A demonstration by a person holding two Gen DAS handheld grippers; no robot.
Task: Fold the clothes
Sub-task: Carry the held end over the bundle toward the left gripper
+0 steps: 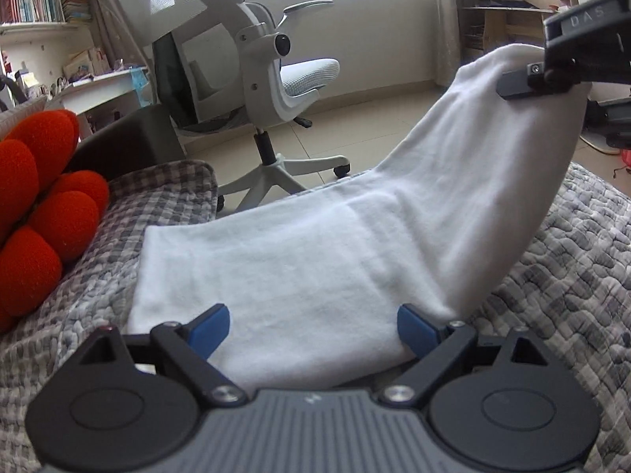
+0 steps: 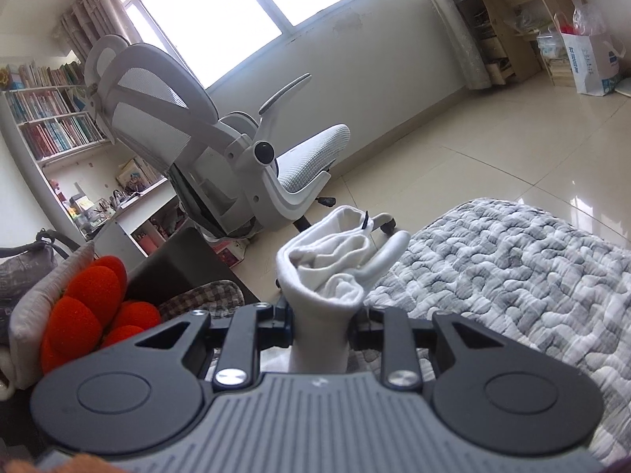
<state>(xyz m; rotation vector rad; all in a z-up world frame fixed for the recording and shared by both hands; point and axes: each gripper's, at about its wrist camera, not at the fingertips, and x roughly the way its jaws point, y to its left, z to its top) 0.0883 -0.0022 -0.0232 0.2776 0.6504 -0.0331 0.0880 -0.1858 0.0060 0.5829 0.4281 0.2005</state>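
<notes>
White garment (image 1: 315, 268) lies on the bed (image 1: 572, 276), over a grey-and-white patterned quilt. Most of it is flat and already doubled, a fold edge running across its middle. Its far right part is lifted off the bed, rising in a curved band away from the flat part.

Left claw (image 1: 313, 325) sits low at the near edge of the garment, blue fingertips (image 1: 213, 325) spread wide, cloth lying between them, not pinched. Both tips rest at or just above the fabric; contact cannot be told.

Right claw (image 2: 319, 319) is closed on a bunched end of the garment. In the right wrist view the cloth is squeezed narrow between the two fingers and flares out beyond them in rumpled folds, with a small black tag near the far rim. In the left wrist view the same claw shows above the lifted end of the garment, gripping it, black finger across the white cloth.

Red cushion (image 1: 35, 213) made of round lobes sits beside the garment on the left claw's side, touching a checked grey blanket (image 1: 165, 193) that lies between cushion and garment. Beyond the garment, off the bed, a white office chair (image 1: 276, 90) stands on the tiled floor (image 1: 374, 118). Bookshelf (image 2: 51, 118) stands behind the chair, window (image 2: 244, 4) above it.
</notes>
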